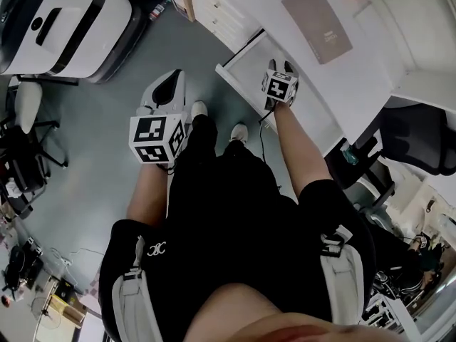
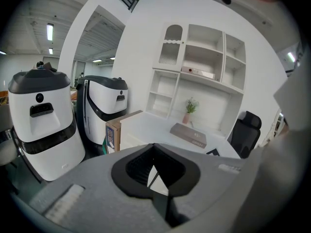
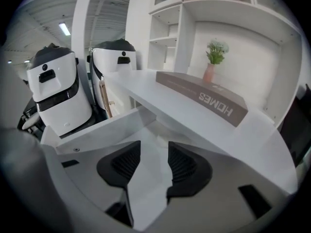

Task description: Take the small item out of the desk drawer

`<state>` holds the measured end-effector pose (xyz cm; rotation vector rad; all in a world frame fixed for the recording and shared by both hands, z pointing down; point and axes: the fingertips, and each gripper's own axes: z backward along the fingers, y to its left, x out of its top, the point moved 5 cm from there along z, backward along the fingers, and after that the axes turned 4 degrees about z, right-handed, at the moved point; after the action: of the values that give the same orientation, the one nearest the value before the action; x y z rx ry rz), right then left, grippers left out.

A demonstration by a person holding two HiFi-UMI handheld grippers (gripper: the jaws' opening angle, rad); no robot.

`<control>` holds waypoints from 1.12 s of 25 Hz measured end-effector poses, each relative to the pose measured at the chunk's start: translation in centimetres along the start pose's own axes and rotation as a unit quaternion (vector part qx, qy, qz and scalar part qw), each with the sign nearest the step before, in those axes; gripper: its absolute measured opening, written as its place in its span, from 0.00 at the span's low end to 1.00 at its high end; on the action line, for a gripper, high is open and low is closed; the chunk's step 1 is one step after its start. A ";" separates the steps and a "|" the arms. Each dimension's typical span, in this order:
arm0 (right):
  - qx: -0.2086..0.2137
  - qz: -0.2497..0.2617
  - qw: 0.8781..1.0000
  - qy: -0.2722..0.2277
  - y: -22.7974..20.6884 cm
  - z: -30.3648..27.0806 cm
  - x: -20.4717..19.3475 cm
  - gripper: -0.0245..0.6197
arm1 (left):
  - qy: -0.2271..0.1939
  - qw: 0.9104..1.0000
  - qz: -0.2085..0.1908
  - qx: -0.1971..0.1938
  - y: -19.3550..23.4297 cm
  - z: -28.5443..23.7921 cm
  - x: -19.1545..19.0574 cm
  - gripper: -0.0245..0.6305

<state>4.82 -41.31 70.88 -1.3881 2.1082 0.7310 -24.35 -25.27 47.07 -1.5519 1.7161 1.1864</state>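
Left tool (image 2: pixel 154 148) jaws together; right tool (image 3: pixel 154 158) jaws apart with nothing between

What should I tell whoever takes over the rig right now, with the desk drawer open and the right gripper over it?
Left gripper: shut, empty, held aside above the floor.
Right gripper: open, nothing between its jaws, hovering over the open drawer.
Small item: not visible in any view; the visible part of the drawer looks bare.
Done: drawer is open.
Left: find the item in the drawer, grip it, lift it out.
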 end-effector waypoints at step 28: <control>-0.143 -0.064 0.985 0.071 -1.1 -10.0 -0.4 0.25 | 0.113 0.992 -0.018 -0.046 6.4 -7.9 -3.2 0.06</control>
<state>4.78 -48.25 78.23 -1.7583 2.0553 0.9351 -28.62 -30.87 55.13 -1.8246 1.7878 1.1210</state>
